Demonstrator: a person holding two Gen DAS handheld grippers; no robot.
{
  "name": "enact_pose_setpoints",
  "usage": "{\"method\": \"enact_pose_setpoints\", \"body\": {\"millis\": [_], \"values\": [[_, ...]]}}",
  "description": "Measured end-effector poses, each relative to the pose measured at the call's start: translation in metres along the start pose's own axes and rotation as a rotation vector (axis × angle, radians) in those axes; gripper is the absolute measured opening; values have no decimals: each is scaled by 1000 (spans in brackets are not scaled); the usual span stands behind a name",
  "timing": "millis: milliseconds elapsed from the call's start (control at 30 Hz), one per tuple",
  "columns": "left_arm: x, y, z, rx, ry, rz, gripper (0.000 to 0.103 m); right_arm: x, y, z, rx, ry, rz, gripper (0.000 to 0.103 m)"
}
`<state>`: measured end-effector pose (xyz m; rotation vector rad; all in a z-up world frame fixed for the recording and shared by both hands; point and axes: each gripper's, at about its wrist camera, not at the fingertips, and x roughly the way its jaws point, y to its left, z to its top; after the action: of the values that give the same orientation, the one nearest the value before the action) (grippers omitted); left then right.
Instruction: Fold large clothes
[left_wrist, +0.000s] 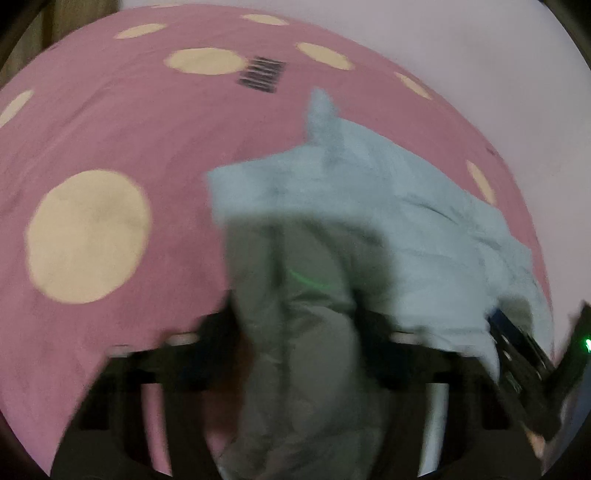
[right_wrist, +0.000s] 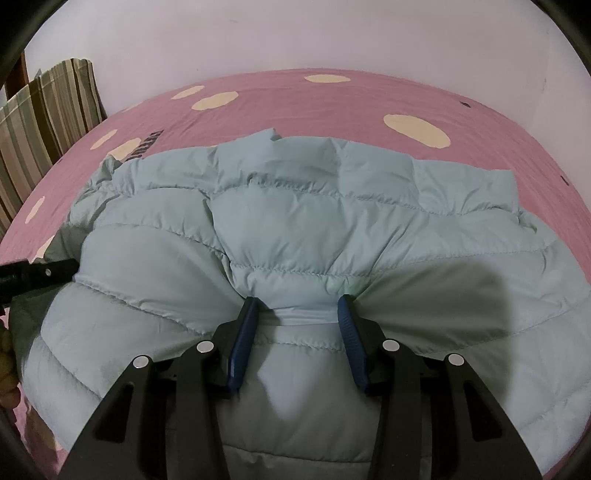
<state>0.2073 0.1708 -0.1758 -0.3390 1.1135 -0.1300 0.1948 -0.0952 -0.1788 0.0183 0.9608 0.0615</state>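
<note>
Two hand-held grippers clamped a puffy jacket (right_wrist: 295, 229) on the bed (right_wrist: 332, 96): right (right_wrist: 297, 306) clearly, left (left_wrist: 295, 325) seemingly, blurred; slippery padding might slide free.

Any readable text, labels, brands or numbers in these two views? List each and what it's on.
No text can be read in either view.
Dark block lettering printed on the pink bedsheet with cream dots, at in the left wrist view: blurred, unreadable.
The same print in the right wrist view: partly hidden behind the pale blue quilted puffer jacket, too small to read.
The jacket itself shows no label or brand.
</note>
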Motion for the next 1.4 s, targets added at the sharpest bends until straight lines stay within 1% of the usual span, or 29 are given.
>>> {"method": "enact_pose_setpoints", "body": {"millis": [33, 67, 100, 133, 233, 300, 367, 467, 533, 633, 733, 767, 933, 1000, 1033, 1133, 1200, 1267, 1400], "values": [[-1, -3, 0, 11, -2, 1, 32, 0, 1, 0, -2, -1, -3, 45], [-2, -6, 1, 19, 1, -21, 22, 1, 1, 0, -3, -2, -4, 45], [-5, -9, 3, 14, -2, -40, 16, 1, 2, 0, -3, -1, -4, 45], [-8, -12, 4, 13, -6, -36, 12, 1, 1, 0, -3, -2, -4, 45], [-33, -27, 8, 40, -61, -32, 9, 2, 2, 0, -9, 0, -9, 45], [-54, -41, 10, 56, -102, -46, 9, 2, 3, 0, -10, 1, -9, 45], [-71, -59, 13, 84, -132, -44, 9, 2, 2, 0, -12, 0, -9, 45], [-89, -87, 12, 133, -159, -24, 9, -1, 1, 0, -13, -8, 0, 45], [-100, -109, 13, 170, -183, -3, 9, -8, -4, 2, -3, -19, 23, 46], [-111, -138, 13, 203, -200, 2, 9, -22, -20, 3, 35, -32, 55, 46], [-116, -171, 11, 246, -209, 4, 9, -41, -41, 3, 63, -60, 62, 46], [-115, -179, 10, 258, -211, 3, 9, -47, -49, 3, 71, -69, 60, 46], [-110, -249, -7, 372, -220, 16, 9, -76, -101, -2, 142, -96, 50, 46], [-100, -273, -14, 403, -210, 23, 9, -84, -119, -6, 163, -97, 40, 46], [-94, -285, -18, 420, -207, 35, 9, -89, -132, -9, 176, -98, 32, 46], [-71, -320, -30, 477, -202, 72, 9, -102, -156, -21, 200, -108, 4, 46], [-52, -339, -40, 504, -190, 88, 9, -109, -173, -28, 219, -112, -14, 46], [-36, -349, -49, 519, -176, 96, 9, -112, -186, -32, 237, -111, -25, 46], [-1, -368, -73, 532, -111, 93, 9, -118, -204, -43, 259, -108, -58, 46]]}}
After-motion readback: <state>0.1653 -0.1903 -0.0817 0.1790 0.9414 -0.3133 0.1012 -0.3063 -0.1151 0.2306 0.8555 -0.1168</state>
